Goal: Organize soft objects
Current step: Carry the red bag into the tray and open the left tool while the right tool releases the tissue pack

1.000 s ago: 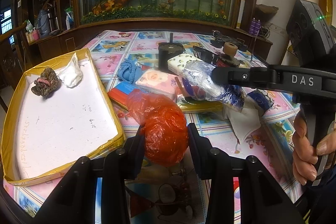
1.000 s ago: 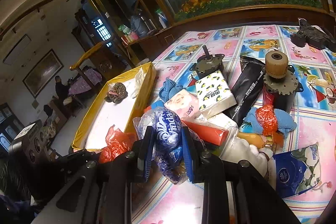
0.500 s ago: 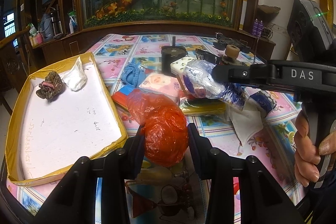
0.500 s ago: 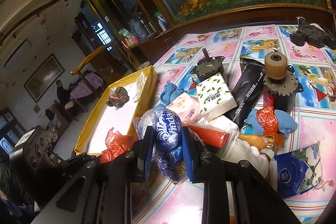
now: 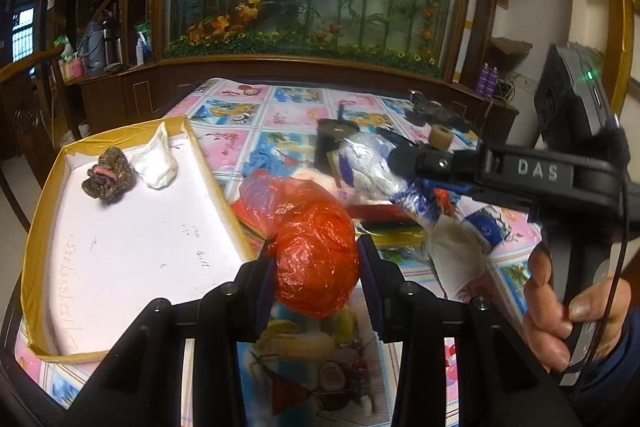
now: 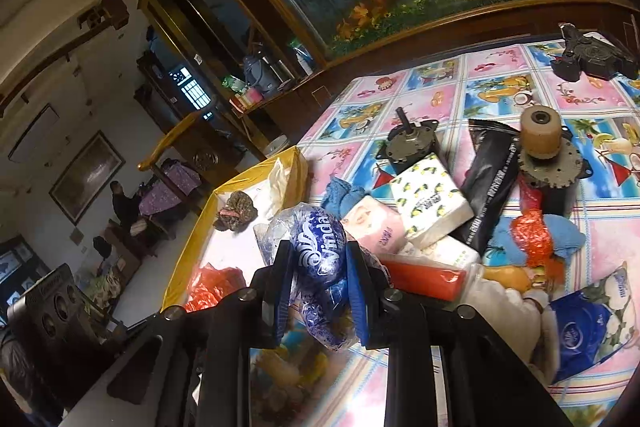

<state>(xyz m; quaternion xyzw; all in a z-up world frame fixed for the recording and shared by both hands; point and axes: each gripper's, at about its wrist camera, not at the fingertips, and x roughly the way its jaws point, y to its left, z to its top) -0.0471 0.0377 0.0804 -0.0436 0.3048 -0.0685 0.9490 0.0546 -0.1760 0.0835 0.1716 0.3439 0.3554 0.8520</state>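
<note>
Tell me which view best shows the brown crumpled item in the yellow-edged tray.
The left wrist view: the brown crumpled item lies unobstructed in the yellow-edged tray, beside a white wad. The right wrist view shows it smaller, farther off.

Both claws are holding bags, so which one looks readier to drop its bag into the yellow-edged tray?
Probably the left claw: its red bag hangs right beside the tray edge. The right claw grips the blue bag farther off.
</note>
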